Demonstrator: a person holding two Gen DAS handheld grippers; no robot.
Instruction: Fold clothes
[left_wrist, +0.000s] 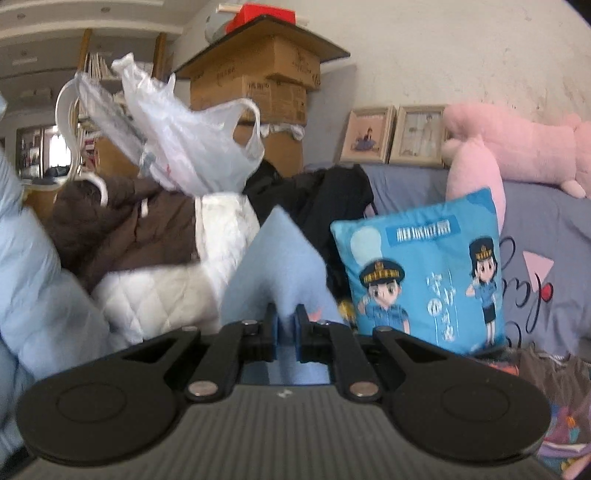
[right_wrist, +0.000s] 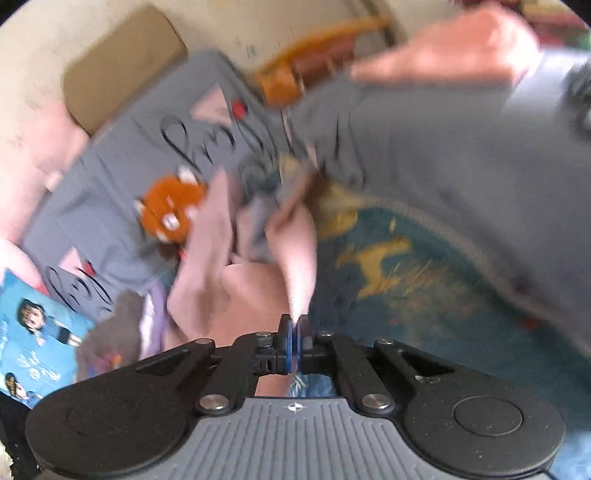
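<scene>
1. A light blue cloth (left_wrist: 280, 258) is held in the left tool (left_wrist: 287, 325); its blue pads are nearly closed, with a narrow gap filled by the fabric, which rises in a peak straight ahead of the fingers.
2. A pink cloth (right_wrist: 258, 280) is pinched in the right tool (right_wrist: 294, 332), whose pads are pressed almost together on a thin tapering edge of it; the rest of the pink fabric is bunched over the bed (right_wrist: 110, 192) toward its far side.
3. Whether the blue and pink fabrics belong to one garment cannot be told from the two views.
4. The step in hand is judged to be lifting or spreading the garment before a fold. It is done well if both grips are kept firm, the two held points are drawn apart evenly until the fabric hangs flat, and the cloth is kept clear of the clutter around it.
5. Around the blue cloth, a blue cartoon cushion (left_wrist: 424, 277) stands just beside it to the right, a white quilted item (left_wrist: 177, 295) and a brown garment (left_wrist: 122, 229) lie to the left, and a white plastic bag (left_wrist: 184, 140) sits above them.
6. Cardboard boxes (left_wrist: 258, 85), two framed pictures (left_wrist: 391, 136) and a pink plush toy (left_wrist: 517, 147) are seen further back.
7. The right view is heavily motion-blurred; an orange plush (right_wrist: 170, 210) is made out on the grey cover.
8. The lower parts of both cloths are hidden behind the tool bodies.
</scene>
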